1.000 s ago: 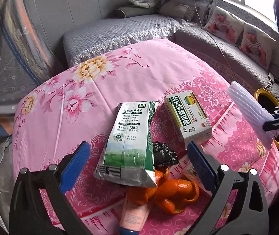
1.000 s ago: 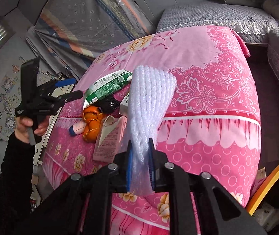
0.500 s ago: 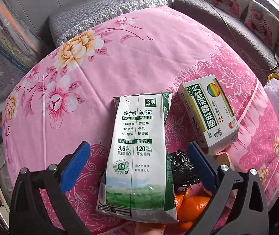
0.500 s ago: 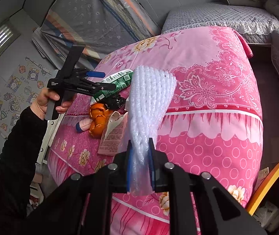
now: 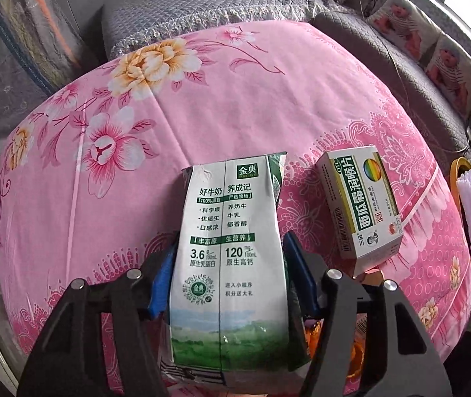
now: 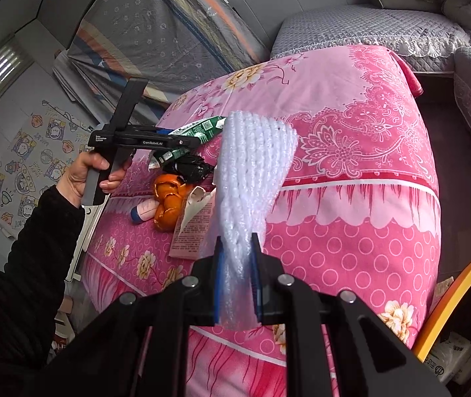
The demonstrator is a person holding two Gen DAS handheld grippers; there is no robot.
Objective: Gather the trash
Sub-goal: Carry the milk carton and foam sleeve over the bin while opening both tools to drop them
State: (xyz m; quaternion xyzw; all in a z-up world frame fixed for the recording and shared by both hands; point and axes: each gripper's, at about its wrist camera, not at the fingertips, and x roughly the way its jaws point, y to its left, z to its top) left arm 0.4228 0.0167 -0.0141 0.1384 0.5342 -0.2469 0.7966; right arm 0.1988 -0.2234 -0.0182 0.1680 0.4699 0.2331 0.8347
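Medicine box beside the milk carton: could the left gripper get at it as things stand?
Probably not yet. The left gripper is shut on the milk carton. The medicine box lies uncovered on the pink cloth just right of it, so the path looks free once emptied.

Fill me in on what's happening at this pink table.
A person is clearing trash off the pink flowered tablecloth with a handheld gripper in each hand. The left gripper has its blue pads against both sides of a flattened milk carton. The right gripper is clamped on a white foam net sleeve, held near the table edge. Orange peel, a black wrapper and a medicine box lie on the table.
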